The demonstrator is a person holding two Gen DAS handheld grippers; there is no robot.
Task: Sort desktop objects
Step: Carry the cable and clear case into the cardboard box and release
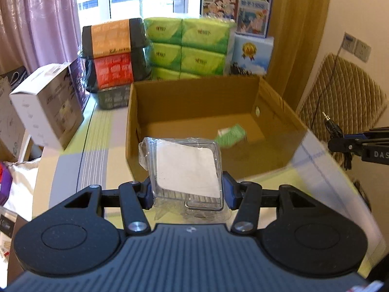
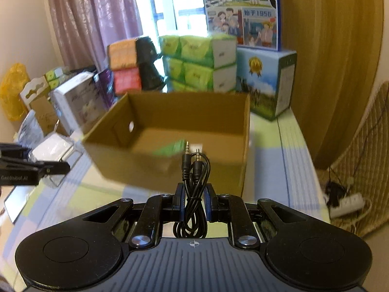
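Observation:
My left gripper [image 1: 187, 194] is shut on a clear plastic case [image 1: 186, 168] with a white label, wrapped in film and held up in front of an open cardboard box [image 1: 194, 97]. A green packet [image 1: 232, 135] lies on the box floor. My right gripper [image 2: 194, 198] is shut on a coiled black audio cable [image 2: 194, 170], its two jack plugs pointing up in front of the same cardboard box [image 2: 184, 112]. The left gripper and its clear case [image 2: 52, 149] show at the left edge of the right wrist view. The right gripper's cable plug [image 1: 330, 121] shows at the right edge of the left wrist view.
Behind the box stand green tissue packs [image 1: 189, 46], stacked orange and red bowls [image 1: 111, 51] and blue milk cartons [image 2: 265, 80]. A white carton [image 1: 48, 104] sits at the left. A striped cloth [image 2: 274, 150] covers the table. A wicker chair [image 1: 340, 97] and power strip [image 2: 347, 204] lie right.

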